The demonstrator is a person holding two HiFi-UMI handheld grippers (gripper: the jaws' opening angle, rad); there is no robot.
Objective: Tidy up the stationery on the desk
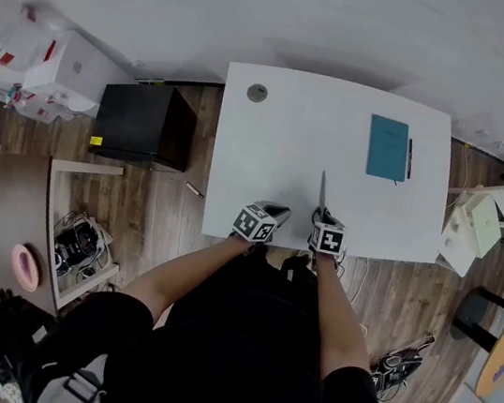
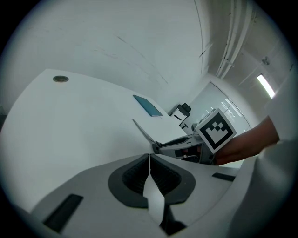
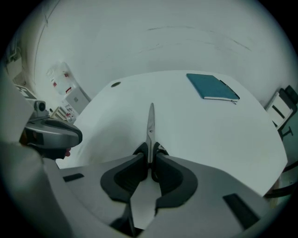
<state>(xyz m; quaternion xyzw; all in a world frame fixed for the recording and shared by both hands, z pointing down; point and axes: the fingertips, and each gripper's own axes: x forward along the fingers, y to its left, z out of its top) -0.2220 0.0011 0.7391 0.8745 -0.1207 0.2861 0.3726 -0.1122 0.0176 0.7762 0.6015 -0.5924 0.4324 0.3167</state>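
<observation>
- Two jaws of the right gripper (image 3: 150, 160) are clamped on the closed scissors (image 3: 151, 123), whose blades point away over the white desk (image 3: 195, 135).
- Left gripper (image 2: 149, 160) has its jaws pressed together with nothing between them, and sits beside the right one at the desk's near edge.
- Teal notebook (image 1: 387, 148) lies far right on the desk, with a dark pen (image 1: 409, 159) along its right side.

1. We can read no word, number or brand in any view.
2. The left marker cube (image 1: 258, 222) and the right marker cube (image 1: 328, 239) carry only black-and-white square patterns.
3. The red marks on the white boxes (image 1: 64, 71) at far left are too small to read.
</observation>
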